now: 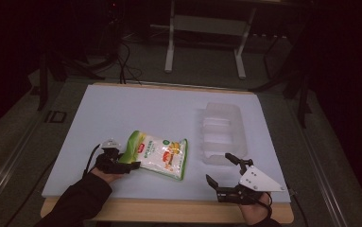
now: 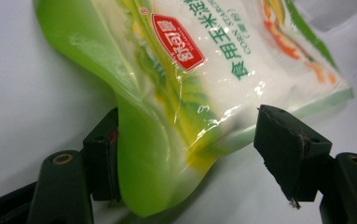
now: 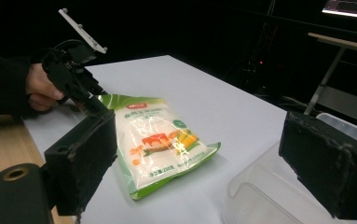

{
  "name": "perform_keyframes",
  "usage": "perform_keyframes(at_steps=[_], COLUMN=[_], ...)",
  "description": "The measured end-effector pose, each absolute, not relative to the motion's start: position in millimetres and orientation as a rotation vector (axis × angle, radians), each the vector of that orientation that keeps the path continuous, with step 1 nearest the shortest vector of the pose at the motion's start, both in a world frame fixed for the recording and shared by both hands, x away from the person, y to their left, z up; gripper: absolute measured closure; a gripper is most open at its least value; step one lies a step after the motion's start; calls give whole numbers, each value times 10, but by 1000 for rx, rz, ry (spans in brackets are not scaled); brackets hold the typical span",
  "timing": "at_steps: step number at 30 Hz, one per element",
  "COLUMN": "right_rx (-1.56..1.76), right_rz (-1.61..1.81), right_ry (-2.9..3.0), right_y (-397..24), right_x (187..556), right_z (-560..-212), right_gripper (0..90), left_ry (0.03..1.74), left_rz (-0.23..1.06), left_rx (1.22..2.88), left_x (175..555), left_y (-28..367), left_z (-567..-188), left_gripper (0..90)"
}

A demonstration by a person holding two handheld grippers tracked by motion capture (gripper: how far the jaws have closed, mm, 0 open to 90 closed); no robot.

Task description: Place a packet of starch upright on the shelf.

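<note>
While the person stands at the near edge, the corn starch bag [image 1: 161, 154] lies flat on the white table [image 1: 122, 113], a little left of the middle, with a clear plastic tray [image 1: 221, 132] just to its right. The left gripper [image 1: 122, 163] is at the bag's green end nearest the person. In the left gripper view its jaws stand apart on either side of that corner: the bag's green film [image 2: 143, 168] touches the left-hand pad [image 2: 102, 154] and bulges past it, while the other pad [image 2: 283, 149] sits clear of the film with a gap between. So it straddles the bag but, as far as I can see, has not pinched it.

The right gripper [image 1: 223, 172] hovers near the front edge, wide open and holding nothing, pointed across at the bag with the tray's rim [image 3: 260, 177] under its far jaw.

I'd judge the bag soft and floppy: a glossy pouch of loose white powder that will sag and shift its weight when lifted. The film looks slick, so a grip on the fat middle could slide. The flat sealed edge or the crumpled green corner looks the better hold, and a second grip on the far seam would stop it drooping. Squeezing hard risks bursting a seam
</note>
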State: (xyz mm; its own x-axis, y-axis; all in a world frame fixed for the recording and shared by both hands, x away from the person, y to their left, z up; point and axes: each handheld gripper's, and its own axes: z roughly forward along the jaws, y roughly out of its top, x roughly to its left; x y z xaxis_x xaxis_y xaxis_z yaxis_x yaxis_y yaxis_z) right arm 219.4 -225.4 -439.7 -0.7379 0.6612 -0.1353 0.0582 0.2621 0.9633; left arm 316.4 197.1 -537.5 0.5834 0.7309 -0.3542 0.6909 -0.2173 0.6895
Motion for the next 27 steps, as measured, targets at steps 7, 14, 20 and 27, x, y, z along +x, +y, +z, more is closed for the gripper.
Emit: perform_keyframes(at_steps=[7,14,20,27], right_rx=[654,651,647,648], right_rz=[1499,1489,1473,1466], right_ry=[2021,2035,2047,2042], right_y=[-2243,-2228,-2210,-2225], right_x=[2198,2209,2215,2217], right_z=[-4407,-4423,-4435,-4431], right_gripper=[111,112,113,114], left_ry=[1180,1228,1222,1173], left_rz=[59,136,195,265], left_rx=[1915,1932,1972,1986], left_x=[3220,3274,3288,3234], left_y=[1898,1781,1765,1713], left_z=[-5374,-5363,-5354,-5267], left_gripper=[307,470,778,870])
